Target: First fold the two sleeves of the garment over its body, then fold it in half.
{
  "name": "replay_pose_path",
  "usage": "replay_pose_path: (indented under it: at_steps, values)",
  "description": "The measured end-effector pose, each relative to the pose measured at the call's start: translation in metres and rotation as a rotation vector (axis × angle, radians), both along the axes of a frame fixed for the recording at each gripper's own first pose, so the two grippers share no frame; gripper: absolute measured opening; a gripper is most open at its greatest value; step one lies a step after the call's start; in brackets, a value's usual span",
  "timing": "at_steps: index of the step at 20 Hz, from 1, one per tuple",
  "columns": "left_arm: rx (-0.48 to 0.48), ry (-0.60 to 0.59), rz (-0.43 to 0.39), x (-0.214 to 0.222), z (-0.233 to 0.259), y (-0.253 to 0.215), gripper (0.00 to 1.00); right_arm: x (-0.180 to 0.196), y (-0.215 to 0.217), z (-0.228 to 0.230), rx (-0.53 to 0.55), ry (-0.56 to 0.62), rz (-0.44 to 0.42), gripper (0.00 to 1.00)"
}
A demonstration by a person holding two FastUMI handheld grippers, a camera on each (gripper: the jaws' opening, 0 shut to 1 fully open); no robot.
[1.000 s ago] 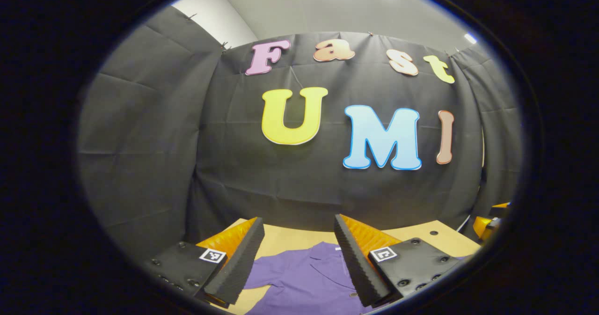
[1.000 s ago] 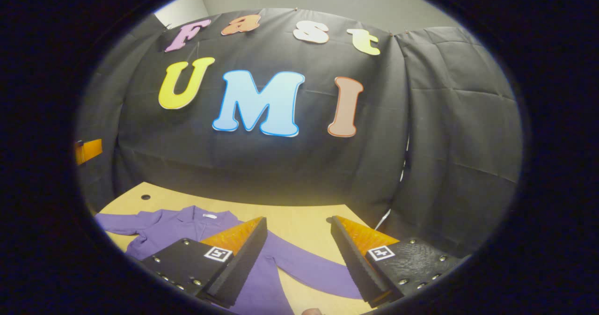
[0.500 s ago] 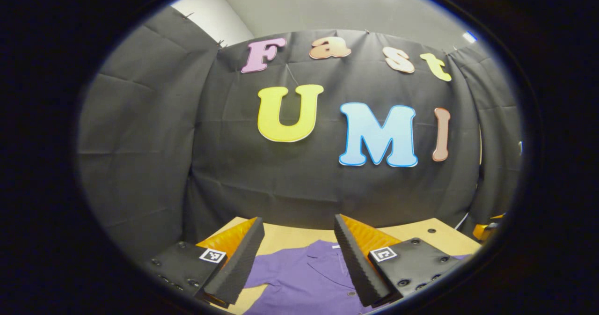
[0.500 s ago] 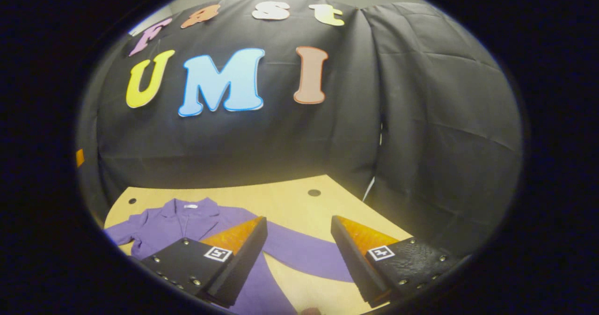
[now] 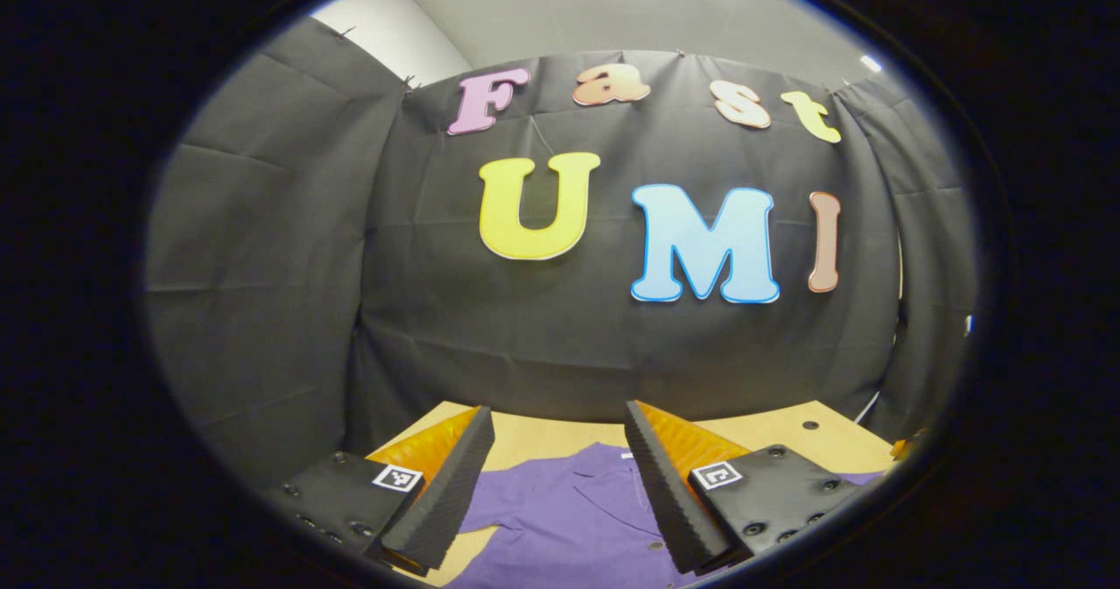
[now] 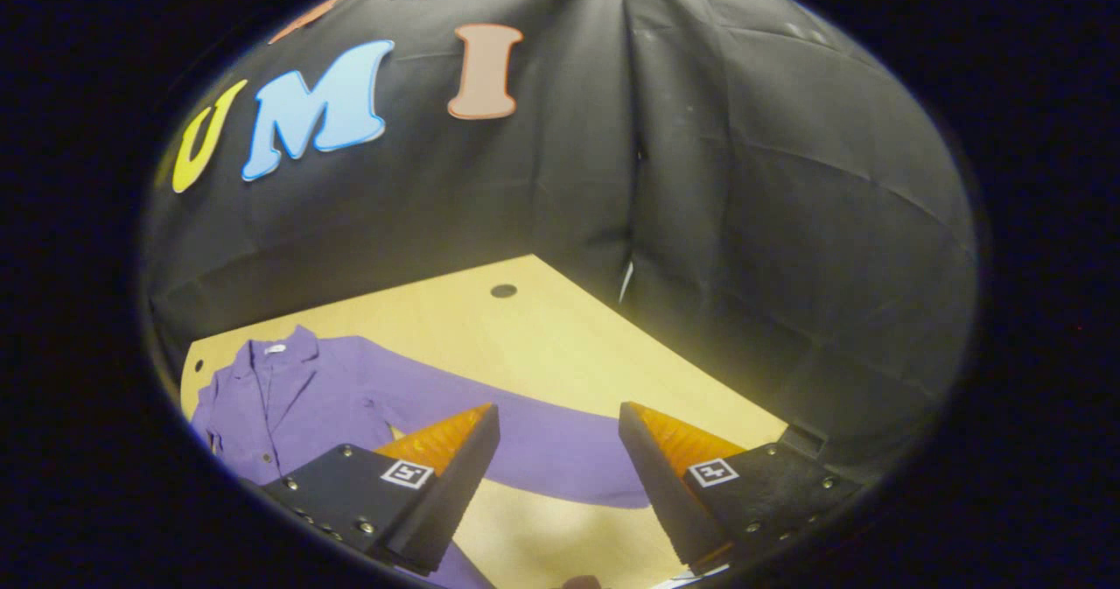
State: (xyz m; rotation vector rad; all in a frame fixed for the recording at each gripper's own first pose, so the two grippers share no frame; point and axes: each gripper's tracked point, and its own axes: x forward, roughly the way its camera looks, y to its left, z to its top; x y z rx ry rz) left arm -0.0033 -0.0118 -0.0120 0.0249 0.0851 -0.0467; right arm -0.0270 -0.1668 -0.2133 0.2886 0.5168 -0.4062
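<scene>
A purple button-up shirt (image 6: 297, 396) lies flat on the light wooden table (image 6: 542, 335), collar toward the back wall. One long sleeve (image 6: 560, 449) stretches out to the right, its cuff end lying between and just beyond the fingertips of my right gripper (image 6: 557, 418), which is open and above the cloth. In the left gripper view the shirt's collar and chest (image 5: 569, 510) lie below my left gripper (image 5: 557, 423), also open with nothing between its fingers.
Black cloth walls close the booth behind and to the right of the table. Small round holes (image 6: 503, 290) mark the tabletop near its back corners. Bare table lies right of the sleeve up to the table's edge (image 6: 700, 370).
The right gripper has swung right and tipped downward, so the outstretched sleeve now lies between its fingers. The left gripper has barely shifted, showing slightly more of the shirt.
</scene>
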Motion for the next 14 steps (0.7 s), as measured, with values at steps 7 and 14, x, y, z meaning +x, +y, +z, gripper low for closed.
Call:
replay_pose_path:
  at_steps: [7, 14]
  values:
    - [0.02, 0.031, 0.008, -0.005, -0.006, -0.002, 0.94, -0.012, -0.037, -0.086, 0.136, 0.154, -0.08, 0.91]
    - [0.041, 0.055, 0.011, -0.01, -0.01, -0.004, 0.94, -0.009, -0.047, -0.138, 0.262, 0.224, -0.144, 0.93]
